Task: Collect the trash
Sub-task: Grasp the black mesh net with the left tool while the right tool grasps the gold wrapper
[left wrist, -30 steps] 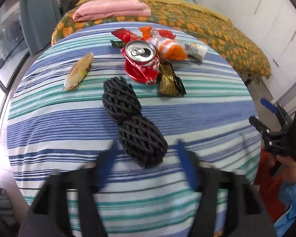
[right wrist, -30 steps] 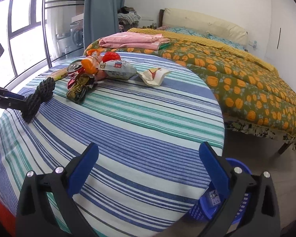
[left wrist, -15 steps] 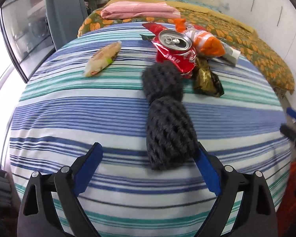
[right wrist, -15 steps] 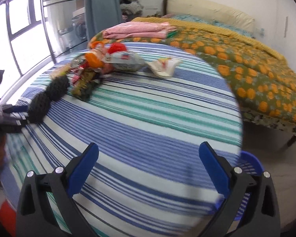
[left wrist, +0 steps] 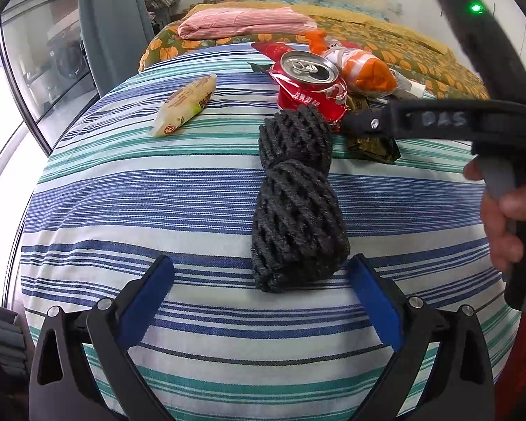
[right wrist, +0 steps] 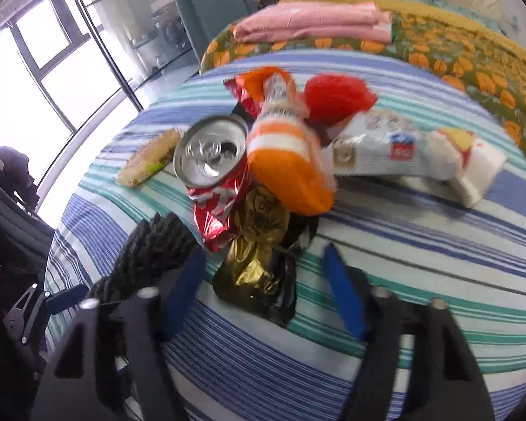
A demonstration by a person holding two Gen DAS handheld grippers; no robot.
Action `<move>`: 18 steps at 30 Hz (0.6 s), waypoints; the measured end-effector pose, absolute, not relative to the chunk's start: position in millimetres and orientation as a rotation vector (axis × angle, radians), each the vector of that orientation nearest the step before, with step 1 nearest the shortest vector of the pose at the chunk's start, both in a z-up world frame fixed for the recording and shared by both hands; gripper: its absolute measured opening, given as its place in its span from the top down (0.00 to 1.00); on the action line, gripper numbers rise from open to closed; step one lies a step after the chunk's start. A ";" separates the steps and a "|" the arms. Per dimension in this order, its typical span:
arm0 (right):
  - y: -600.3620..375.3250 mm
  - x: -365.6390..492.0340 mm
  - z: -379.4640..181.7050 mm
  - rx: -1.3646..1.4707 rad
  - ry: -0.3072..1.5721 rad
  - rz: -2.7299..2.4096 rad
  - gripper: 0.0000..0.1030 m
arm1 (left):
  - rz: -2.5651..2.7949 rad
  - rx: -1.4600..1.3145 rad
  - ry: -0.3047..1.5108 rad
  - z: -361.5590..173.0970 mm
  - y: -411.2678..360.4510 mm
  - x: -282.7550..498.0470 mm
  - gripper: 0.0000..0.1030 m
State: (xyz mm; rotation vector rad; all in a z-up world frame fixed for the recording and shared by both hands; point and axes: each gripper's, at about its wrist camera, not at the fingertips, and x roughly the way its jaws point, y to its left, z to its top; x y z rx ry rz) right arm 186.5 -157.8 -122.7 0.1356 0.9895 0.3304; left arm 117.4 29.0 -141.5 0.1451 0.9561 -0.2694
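Note:
A black foam net (left wrist: 294, 203) lies lengthwise on the striped tablecloth (left wrist: 157, 210). Its near end sits just ahead of my left gripper (left wrist: 263, 298), whose jaws are opening and touch nothing. Behind it is a trash pile with a crushed red can (right wrist: 214, 168), an orange-white packet (right wrist: 284, 151) and a crumpled gold and black wrapper (right wrist: 256, 245). My right gripper (right wrist: 263, 287) hovers over the wrapper with its jaws closing. The wrapper lies between the blue pads, which do not press on it. Its black frame (left wrist: 438, 119) reaches in from the right, held by a hand (left wrist: 508, 217).
A beige snack packet (left wrist: 186, 105) lies apart at the left. A white packet (right wrist: 385, 151), a red bag (right wrist: 336, 98) and a small carton (right wrist: 470, 161) lie right of the pile. Behind the table stands a bed (left wrist: 420, 56) with folded pink cloth (left wrist: 242, 21). Windows line the left.
The right gripper swept in from the table's near edge to over the pile, and its jaws narrowed. The left gripper sank toward the net and its jaws widened.

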 end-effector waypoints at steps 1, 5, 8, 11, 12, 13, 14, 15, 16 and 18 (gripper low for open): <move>-157.4 185.8 -124.4 0.123 0.997 0.333 0.58 | -0.270 0.145 0.956 -141.5 28.9 117.5 0.05; -167.6 162.4 -119.7 0.070 1.012 0.357 0.59 | -0.270 0.145 0.956 -141.5 28.8 117.2 0.05; -181.5 133.2 -113.7 0.004 1.033 0.385 0.59 | -0.269 0.145 0.956 -141.6 29.0 116.6 0.05; -201.0 104.2 -109.7 -0.032 1.062 0.396 0.59 | -0.269 0.144 0.956 -141.8 29.0 116.3 0.05; -207.4 97.0 -109.5 -0.037 1.069 0.394 0.59 | -0.268 0.144 0.956 -141.7 28.6 116.5 0.05; -213.5 90.0 -110.1 -0.043 1.076 0.386 0.59 | -0.268 0.144 0.956 -141.7 28.3 116.4 0.05; -220.9 81.5 -112.1 -0.048 1.084 0.372 0.58 | -0.270 0.146 0.956 -141.8 29.1 116.2 0.05; -225.5 76.7 -114.2 -0.049 1.089 0.363 0.58 | -0.272 0.145 0.955 -141.8 29.1 115.9 0.05; -231.2 71.4 -117.9 -0.049 1.092 0.349 0.57 | -0.285 0.145 0.955 -141.3 28.4 115.8 0.05; -238.0 68.4 -123.0 -0.037 1.092 0.327 0.46 | -0.326 0.144 0.953 -140.1 27.1 112.6 0.05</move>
